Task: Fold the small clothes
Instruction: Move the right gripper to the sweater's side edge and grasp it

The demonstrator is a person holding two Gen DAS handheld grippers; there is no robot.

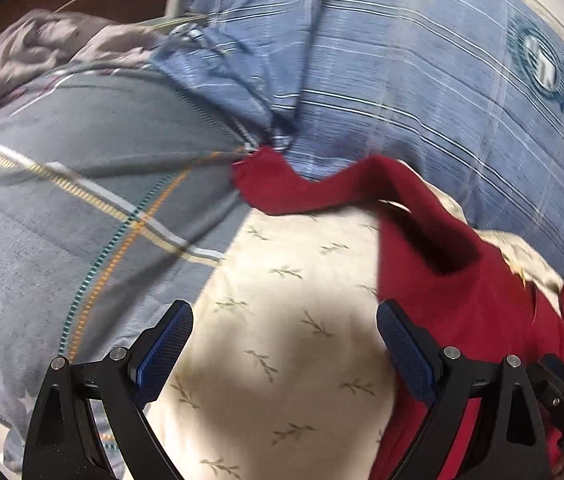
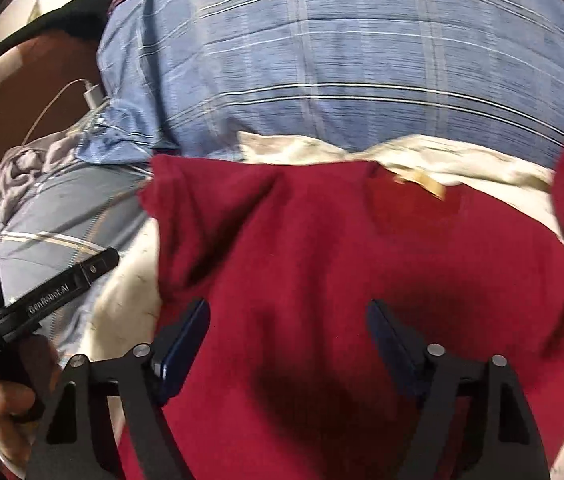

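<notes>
Under the right tool [image 2: 288, 322] spreads the red garment [image 2: 322, 260], untouched

A cream bed sheet printed with small olive leaf sprigs [image 1: 282, 320] covers the bed. Beyond it lies a blue striped pillow with a round teal emblem [image 1: 402, 80], beside a grey-blue pillow with stars and dashed orange and teal lines [image 1: 61, 200]. A white charger plug with its thin cable [image 2: 93, 94] sits behind them, near crumpled grey cloth [image 1: 41, 40].
</notes>
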